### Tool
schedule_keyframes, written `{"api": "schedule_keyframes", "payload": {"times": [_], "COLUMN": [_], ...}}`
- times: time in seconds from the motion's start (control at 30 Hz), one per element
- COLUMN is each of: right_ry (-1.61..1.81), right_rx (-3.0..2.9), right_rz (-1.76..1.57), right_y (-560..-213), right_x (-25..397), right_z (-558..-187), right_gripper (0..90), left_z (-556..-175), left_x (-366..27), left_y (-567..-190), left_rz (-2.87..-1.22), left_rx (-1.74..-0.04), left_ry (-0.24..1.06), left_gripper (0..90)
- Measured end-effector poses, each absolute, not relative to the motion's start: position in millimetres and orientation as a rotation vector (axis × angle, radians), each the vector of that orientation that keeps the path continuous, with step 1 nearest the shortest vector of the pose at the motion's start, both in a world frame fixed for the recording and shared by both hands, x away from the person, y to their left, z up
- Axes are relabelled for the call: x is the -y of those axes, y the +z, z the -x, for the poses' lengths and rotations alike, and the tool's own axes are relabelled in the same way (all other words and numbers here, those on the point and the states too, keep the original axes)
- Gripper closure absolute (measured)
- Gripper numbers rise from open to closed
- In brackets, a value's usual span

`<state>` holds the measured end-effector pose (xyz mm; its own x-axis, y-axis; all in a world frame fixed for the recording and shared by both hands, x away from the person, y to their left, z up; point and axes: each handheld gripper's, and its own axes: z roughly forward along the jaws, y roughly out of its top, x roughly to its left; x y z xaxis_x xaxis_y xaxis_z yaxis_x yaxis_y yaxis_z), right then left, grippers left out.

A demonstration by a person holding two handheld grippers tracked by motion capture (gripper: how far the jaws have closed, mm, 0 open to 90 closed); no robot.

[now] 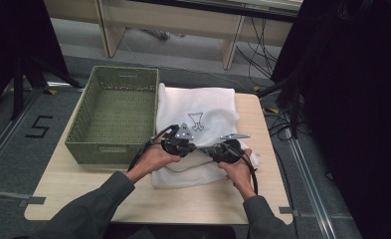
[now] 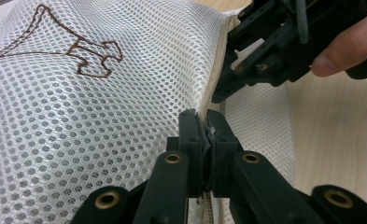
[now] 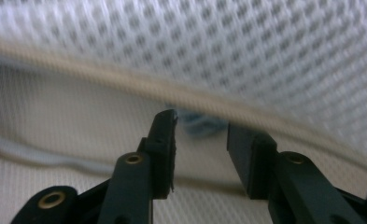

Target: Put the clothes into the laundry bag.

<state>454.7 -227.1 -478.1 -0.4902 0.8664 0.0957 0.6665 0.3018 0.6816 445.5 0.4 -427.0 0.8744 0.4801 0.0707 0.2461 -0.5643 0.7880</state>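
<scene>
White mesh bag (image 1: pixel 198 114) lies on the table (image 1: pixel 83 184) beside a green basket (image 1: pixel 114 113). Left gripper (image 2: pixel 203 123) clenched on the bag's zipper seam; right gripper (image 3: pixel 201 128) released, jaws apart at the seam. Brown embroidered outline logo (image 2: pixel 85 49), no readable text; "5" (image 1: pixel 39 127) on the floor.

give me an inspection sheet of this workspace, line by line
surface: wooden table, bare at the front
job's things: white mesh bag with a brown emblem, beige zipper along its edge
clutter: green basket at the left, empty
grippers: left gripper shut on the zipper edge; right gripper open around a small blue piece at the zipper
cables: one black cable trails from each gripper
surroundings: grey floor marked 5, black curtains, wooden furniture behind
</scene>
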Motion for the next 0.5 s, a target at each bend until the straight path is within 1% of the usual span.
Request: {"api": "schedule_keyframes", "payload": {"times": [0.13,0.23,0.27,0.3,0.33,0.37,0.4,0.43,0.5], "right_ry": [0.943,0.884,0.868,0.885,0.875,0.886,0.905,0.92,0.992], "right_rx": [-2.317,-2.306,-2.318,-2.303,-2.285,-2.3,-2.28,-2.278,-2.252], "right_rz": [-1.373,-1.354,-1.396,-1.351,-1.378,-1.352,-1.353,-1.33,-1.416], "right_y": [-489,-499,-500,-502,-502,-502,-501,-502,-503], "right_x": [225,218,215,213,208,206,204,204,205], "right_z": [-458,-467,-468,-473,-474,-477,-478,-480,-482], "right_gripper": [59.2,61.4,63.9,67.3,72.1,78.8,81.9,82.6,82.1], "left_z": [-445,-444,-444,-444,-444,-443,-442,-440,-440], "left_x": [0,0,1,2,2,4,5,7,11], "left_y": [-427,-427,-427,-428,-429,-430,-432,-435,-440], "left_rz": [-2.194,-2.201,-2.199,-2.197,-2.204,-2.207,-2.215,-2.223,-2.251], "left_rx": [-0.519,-0.513,-0.516,-0.523,-0.515,-0.514,-0.508,-0.506,-0.483], "left_ry": [0.354,0.358,0.354,0.347,0.353,0.353,0.355,0.355,0.368], "left_gripper": [85.9,85.7,85.8,85.8,85.8,85.9,86.0,85.9,85.9]}}
